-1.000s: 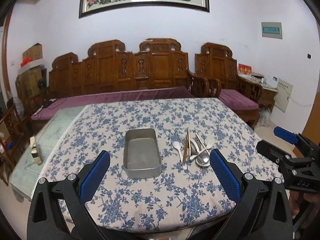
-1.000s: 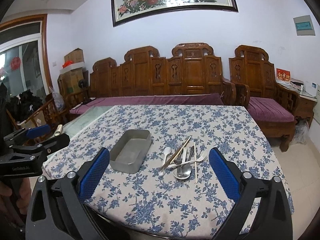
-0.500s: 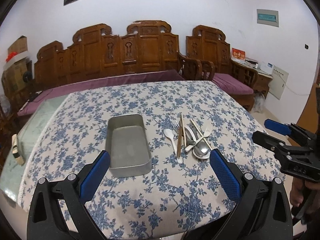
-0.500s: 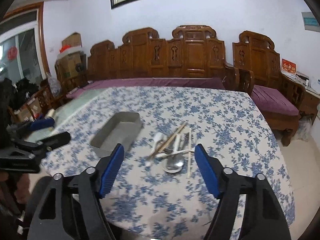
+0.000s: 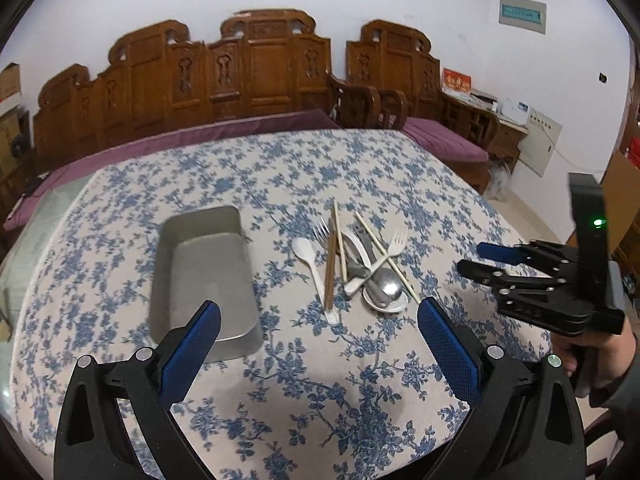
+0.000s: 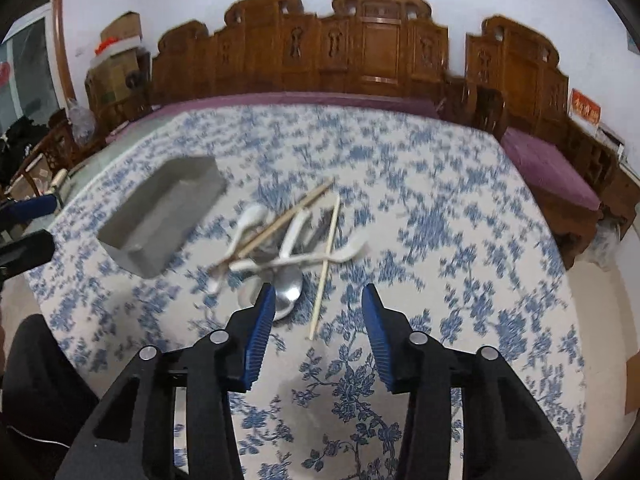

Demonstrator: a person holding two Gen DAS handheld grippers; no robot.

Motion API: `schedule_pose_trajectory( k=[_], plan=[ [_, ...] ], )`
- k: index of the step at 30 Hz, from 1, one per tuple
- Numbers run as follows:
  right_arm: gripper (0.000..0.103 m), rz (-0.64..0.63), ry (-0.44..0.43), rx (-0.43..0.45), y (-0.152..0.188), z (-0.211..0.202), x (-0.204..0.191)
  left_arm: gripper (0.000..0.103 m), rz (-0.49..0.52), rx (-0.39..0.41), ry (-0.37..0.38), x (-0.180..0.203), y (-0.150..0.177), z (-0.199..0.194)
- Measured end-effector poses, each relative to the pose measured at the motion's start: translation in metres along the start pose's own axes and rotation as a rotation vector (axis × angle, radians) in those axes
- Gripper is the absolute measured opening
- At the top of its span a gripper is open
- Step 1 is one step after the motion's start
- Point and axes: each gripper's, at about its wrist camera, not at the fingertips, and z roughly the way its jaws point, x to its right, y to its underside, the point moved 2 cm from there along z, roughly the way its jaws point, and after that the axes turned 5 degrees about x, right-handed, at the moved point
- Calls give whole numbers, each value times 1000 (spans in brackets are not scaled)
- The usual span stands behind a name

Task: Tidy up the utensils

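A pile of utensils (image 5: 356, 264) lies on the floral tablecloth: white spoons, white forks, a metal spoon (image 5: 386, 286), wooden chopsticks (image 5: 330, 264). An empty grey metal tin (image 5: 204, 272) stands to its left. My left gripper (image 5: 318, 332) is open wide and empty, above the near table edge, between tin and pile. My right gripper (image 6: 318, 306) is open and empty, jaws partly narrowed, just short of the metal spoon (image 6: 290, 288) and a pale chopstick (image 6: 326, 264). The pile (image 6: 288, 236) and tin (image 6: 164, 216) also show in the blurred right wrist view.
The table (image 5: 360, 168) carries a blue-flowered cloth. Carved wooden benches with purple cushions (image 5: 248, 80) stand behind it. The right gripper (image 5: 492, 260) shows at the right of the left wrist view. Boxes and clutter (image 6: 116, 56) stand at the far left.
Both grippers have moved forward and down toward the table. The right gripper's jaws have narrowed and it has come close to the utensil pile. Nothing has been picked up.
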Motion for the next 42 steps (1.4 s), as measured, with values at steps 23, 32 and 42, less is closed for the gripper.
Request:
schedule_pose_trajectory(
  k=[23,32,42],
  plan=[
    [43,48,24,-48,9,36,37,41,-97,-270,68,32,-9,167],
    [43,53,23,-52,10,38,39,29,-262,-354,108,16,-6,200],
    [43,65,30,-46,9,38,45,11,-253,-357,79,19,-5,198]
  ],
)
